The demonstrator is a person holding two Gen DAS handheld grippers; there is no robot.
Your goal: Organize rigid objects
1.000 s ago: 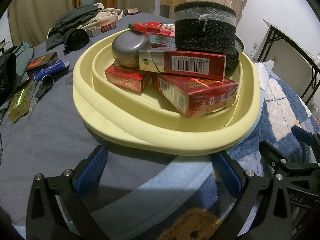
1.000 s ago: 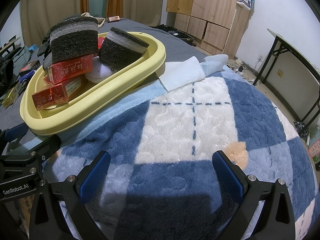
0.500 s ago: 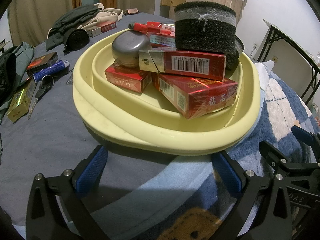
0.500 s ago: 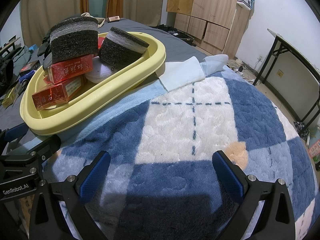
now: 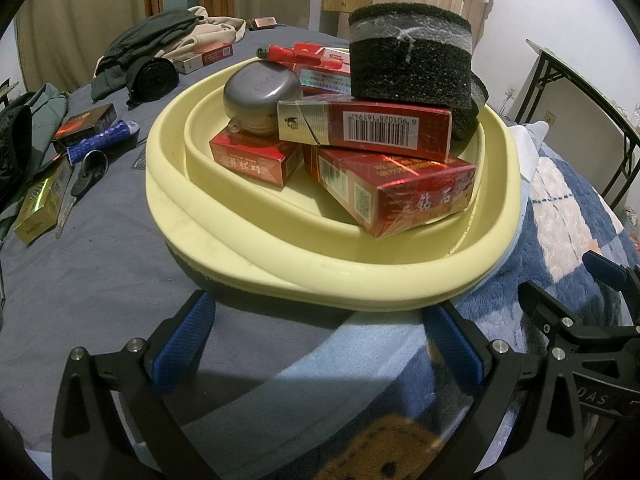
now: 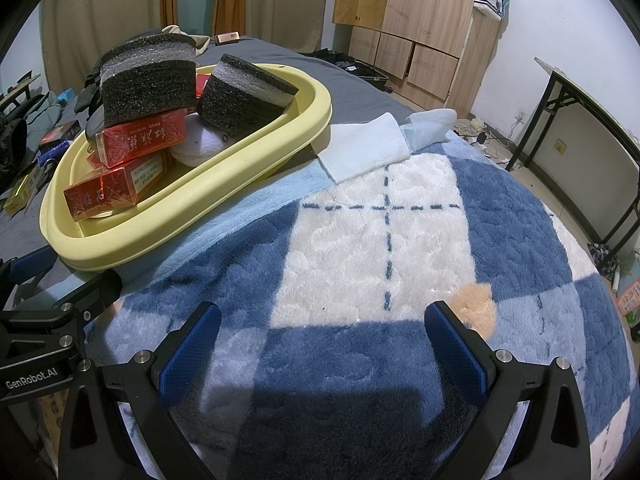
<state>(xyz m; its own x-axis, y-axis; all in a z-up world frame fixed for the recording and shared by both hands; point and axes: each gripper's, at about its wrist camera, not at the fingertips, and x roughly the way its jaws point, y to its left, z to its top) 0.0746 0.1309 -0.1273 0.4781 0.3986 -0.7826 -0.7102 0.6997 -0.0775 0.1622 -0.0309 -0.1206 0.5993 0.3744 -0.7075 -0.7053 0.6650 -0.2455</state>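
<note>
A: Grippers?
B: Left gripper [image 5: 320, 344] jaws spread wide, empty, just short of the yellow basin [image 5: 280, 264]. Right gripper [image 6: 320, 344] also wide apart, over the blue plaid blanket [image 6: 400, 240].
A: Items?
B: Red boxes [image 5: 400, 196], foam block [image 5: 408, 60], metal tin [image 5: 260, 96] stacked in the basin.
</note>
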